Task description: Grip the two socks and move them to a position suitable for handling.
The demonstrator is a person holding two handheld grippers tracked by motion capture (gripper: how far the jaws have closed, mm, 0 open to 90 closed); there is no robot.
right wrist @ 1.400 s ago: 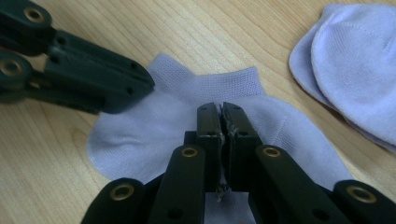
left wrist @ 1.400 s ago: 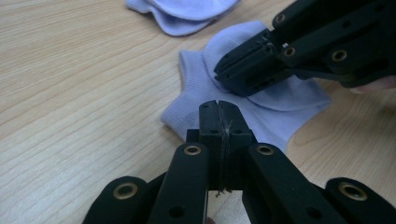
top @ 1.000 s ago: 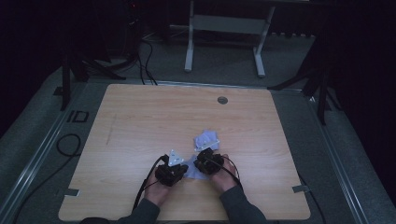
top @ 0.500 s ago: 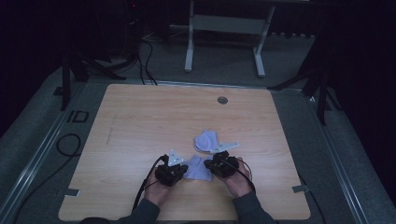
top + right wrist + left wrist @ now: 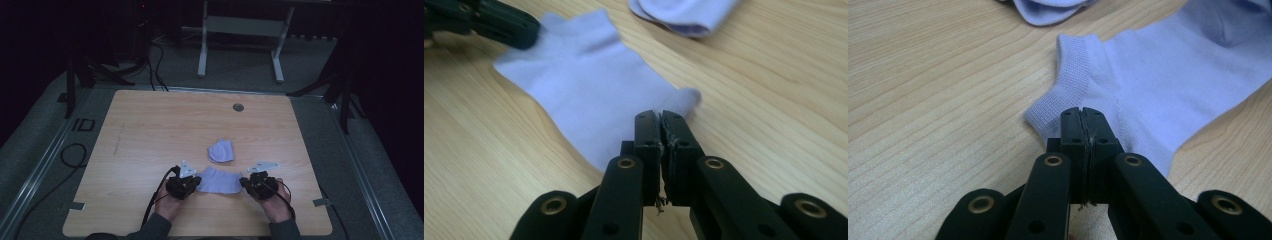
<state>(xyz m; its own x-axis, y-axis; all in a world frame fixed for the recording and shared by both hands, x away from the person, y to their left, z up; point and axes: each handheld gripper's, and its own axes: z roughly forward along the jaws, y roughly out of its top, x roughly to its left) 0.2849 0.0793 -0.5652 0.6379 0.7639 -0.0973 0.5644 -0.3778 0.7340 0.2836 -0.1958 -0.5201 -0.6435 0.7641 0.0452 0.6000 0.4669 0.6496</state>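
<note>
A pale lilac ankle sock (image 5: 218,180) lies flat and stretched out on the light wooden bench (image 5: 150,130), near its front edge, between the two grippers. The left gripper (image 5: 192,184) has its jaws pressed together on the sock's ribbed cuff corner (image 5: 1048,112), at the sock's left end. The right gripper (image 5: 246,182) has its jaws closed on the opposite end, seemingly the toe, though the fabric there is partly hidden behind the jaws. A second pale lilac sock, folded into a rounded bundle (image 5: 221,150), rests just beyond the flat one, apart from it.
</note>
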